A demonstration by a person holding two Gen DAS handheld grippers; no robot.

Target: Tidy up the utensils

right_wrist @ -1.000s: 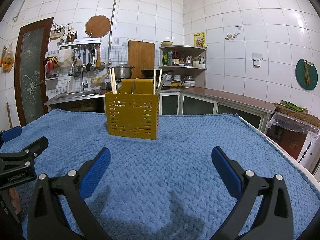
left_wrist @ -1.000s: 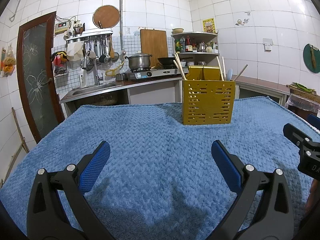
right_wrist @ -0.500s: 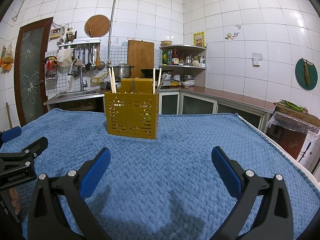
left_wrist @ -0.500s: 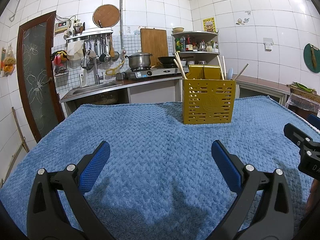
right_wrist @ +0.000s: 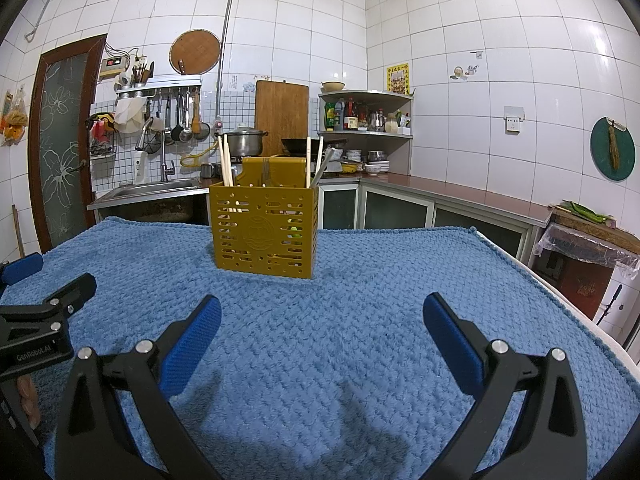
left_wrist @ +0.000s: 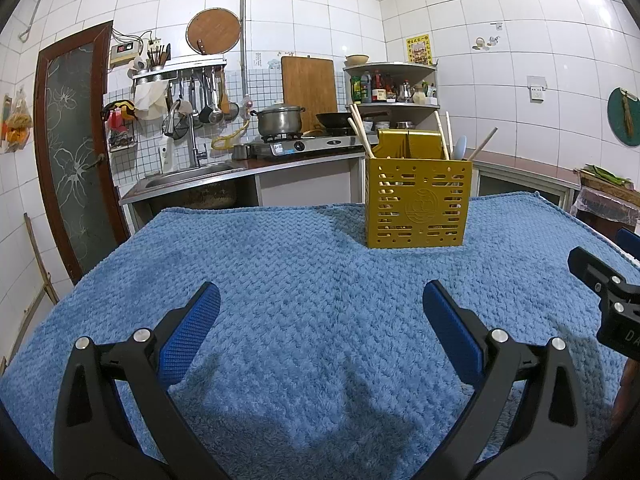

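A yellow perforated utensil holder [left_wrist: 416, 204] stands upright on the blue towel-covered table [left_wrist: 280, 280], holding chopsticks [left_wrist: 360, 130], a pale blue spoon and forks. It also shows in the right wrist view [right_wrist: 265, 232] with chopsticks [right_wrist: 226, 162] sticking up. My left gripper [left_wrist: 320, 320] is open and empty, low over the towel, well short of the holder. My right gripper [right_wrist: 320, 324] is open and empty, also short of the holder. Each gripper shows at the edge of the other's view.
The table's right edge [right_wrist: 568, 304] drops off beside a covered crate [right_wrist: 592, 248]. Behind the table run a sink [left_wrist: 192, 176], a stove with a pot [left_wrist: 280, 120] and a corner shelf [right_wrist: 364, 120]. A door [left_wrist: 72, 152] is at the left.
Both views have risen and tilted slightly; the holder sits a little lower and nearer in frame. Both grippers stay open and empty.
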